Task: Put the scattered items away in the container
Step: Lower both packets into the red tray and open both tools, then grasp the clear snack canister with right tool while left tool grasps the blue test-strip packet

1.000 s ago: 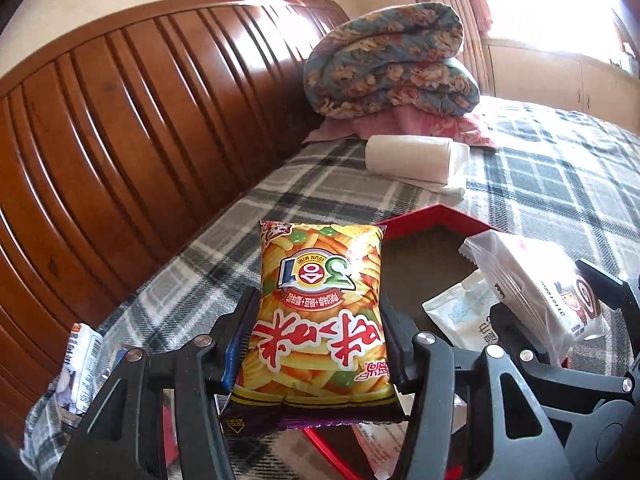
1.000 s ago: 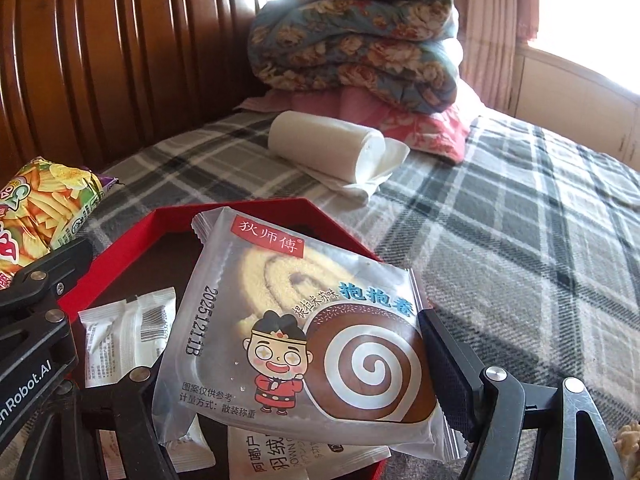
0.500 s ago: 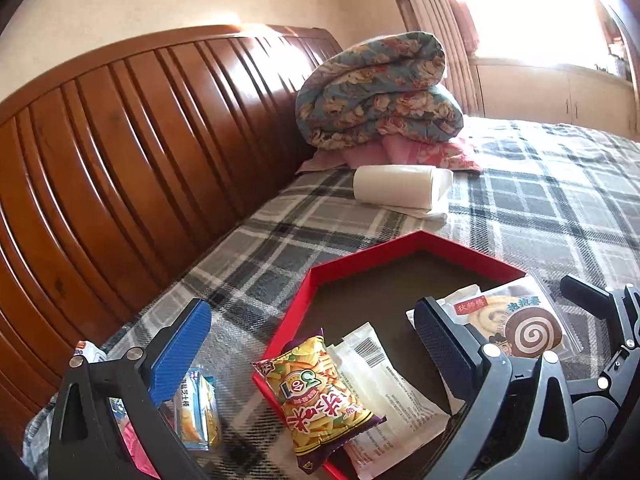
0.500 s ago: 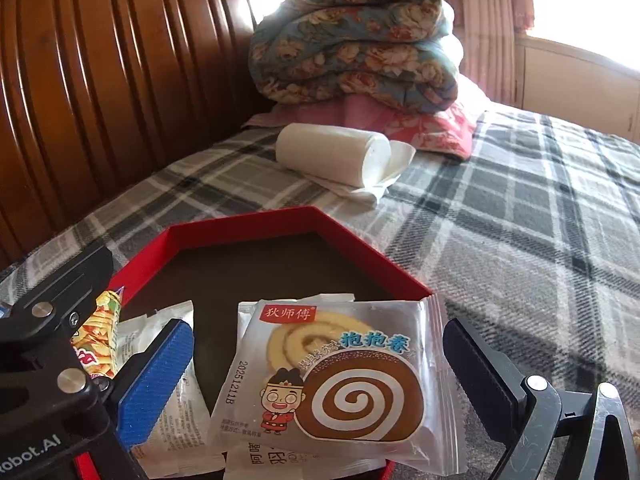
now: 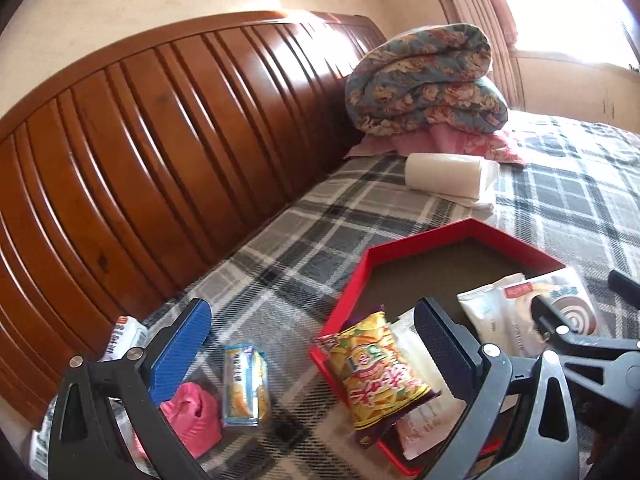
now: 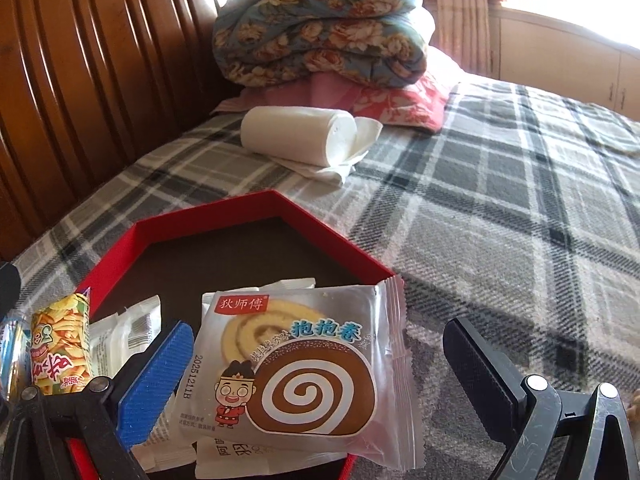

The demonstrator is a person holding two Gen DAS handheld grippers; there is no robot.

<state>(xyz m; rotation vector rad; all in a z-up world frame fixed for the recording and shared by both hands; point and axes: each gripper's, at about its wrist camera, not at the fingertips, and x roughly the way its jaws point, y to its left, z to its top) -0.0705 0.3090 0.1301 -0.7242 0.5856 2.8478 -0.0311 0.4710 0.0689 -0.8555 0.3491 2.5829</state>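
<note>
The blue snack packet [image 5: 244,386] and pink bundle [image 5: 192,416] lay on the blanket left of the red tray [image 5: 352,292]. They looked light, soft and crinkly, so I'd pinch the packet across its middle. The left gripper [image 5: 312,356] hovered low with jaws spread wide. The right gripper [image 6: 320,368] was spread too, holding nothing, over the swiss roll pack [image 6: 296,376].

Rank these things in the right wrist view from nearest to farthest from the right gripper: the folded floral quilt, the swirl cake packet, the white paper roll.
1. swirl cake packet: between the open fingers of the right gripper, on the red tray's near edge.
2. white paper roll: beyond the tray, on the plaid blanket.
3. folded floral quilt: farthest, by the headboard.
</note>
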